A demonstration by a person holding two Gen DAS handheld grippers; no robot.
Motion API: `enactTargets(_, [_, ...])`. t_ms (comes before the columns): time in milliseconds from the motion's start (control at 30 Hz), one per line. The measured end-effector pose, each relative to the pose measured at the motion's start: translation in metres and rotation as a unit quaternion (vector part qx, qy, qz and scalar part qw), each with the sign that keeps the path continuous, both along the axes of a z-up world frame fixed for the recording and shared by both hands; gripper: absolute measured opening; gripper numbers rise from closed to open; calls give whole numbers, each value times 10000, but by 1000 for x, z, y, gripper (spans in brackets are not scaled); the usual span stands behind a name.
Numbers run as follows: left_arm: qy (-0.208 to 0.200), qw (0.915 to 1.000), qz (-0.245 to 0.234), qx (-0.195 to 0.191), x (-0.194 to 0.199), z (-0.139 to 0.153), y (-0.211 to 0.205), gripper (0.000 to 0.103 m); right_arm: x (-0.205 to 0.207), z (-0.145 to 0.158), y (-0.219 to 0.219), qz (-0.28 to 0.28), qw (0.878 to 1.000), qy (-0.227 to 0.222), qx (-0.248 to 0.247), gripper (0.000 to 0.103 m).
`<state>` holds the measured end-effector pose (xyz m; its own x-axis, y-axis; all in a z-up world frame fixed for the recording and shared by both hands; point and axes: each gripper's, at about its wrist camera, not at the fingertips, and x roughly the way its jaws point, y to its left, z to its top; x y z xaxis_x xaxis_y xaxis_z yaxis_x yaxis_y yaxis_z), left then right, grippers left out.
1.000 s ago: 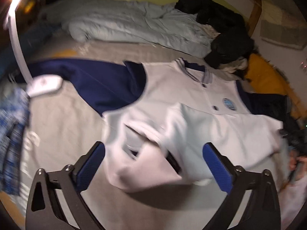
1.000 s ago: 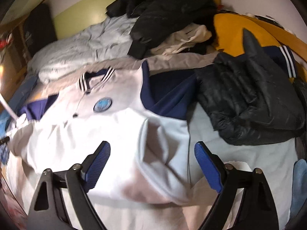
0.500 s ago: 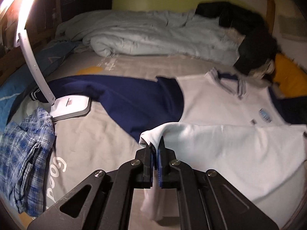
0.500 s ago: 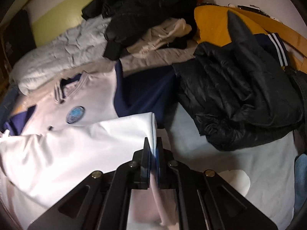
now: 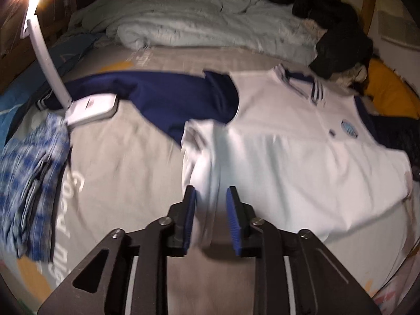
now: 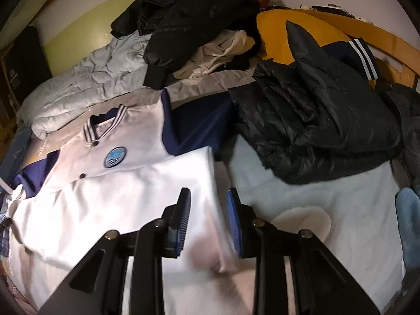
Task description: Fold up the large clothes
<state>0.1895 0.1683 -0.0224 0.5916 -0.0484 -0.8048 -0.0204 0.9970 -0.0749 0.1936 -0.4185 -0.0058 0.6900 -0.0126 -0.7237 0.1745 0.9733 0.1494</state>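
The white varsity jacket (image 5: 288, 162) serves as landmark. Its folded lower edge smears with motion blur between the left gripper's (image 5: 211, 218) opening blue pads, so contact there is unreadable. Its round chest badge (image 6: 115, 156) is too small to read. Right of it, a black puffer jacket (image 6: 315, 131) covers most of its navy sleeve (image 6: 199, 128).
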Motion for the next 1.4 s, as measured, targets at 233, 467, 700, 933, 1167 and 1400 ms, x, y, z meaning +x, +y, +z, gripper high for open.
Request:
enactTargets(233, [945,9948,105,366,-9,-47,-2,24,-16,1,14,128,9994,82,-311,35])
enactTargets(467, [139,9972,446,585,-22,-19,9,3,-22,-5,-2,-23,9997,245,-13,38])
enactTargets(700, [-360,9923,821,855,-29,8,24,0,-23,-4,-13,-169,9996,240,56,38])
enactTargets(933, [-725,9954,216,594,-37,28,-11,0,-24,-1,-7,-20,9998,194,21,40])
enactTargets(1167, [-669,9964,-23,512,-30,31,-28,0,-10,-33,-4,231,9935,1089,-239,41])
enactTargets(1400, [-633,9969,-157,446,-25,27,-36,0,-19,-23,-19,-40,9980,624,-114,5])
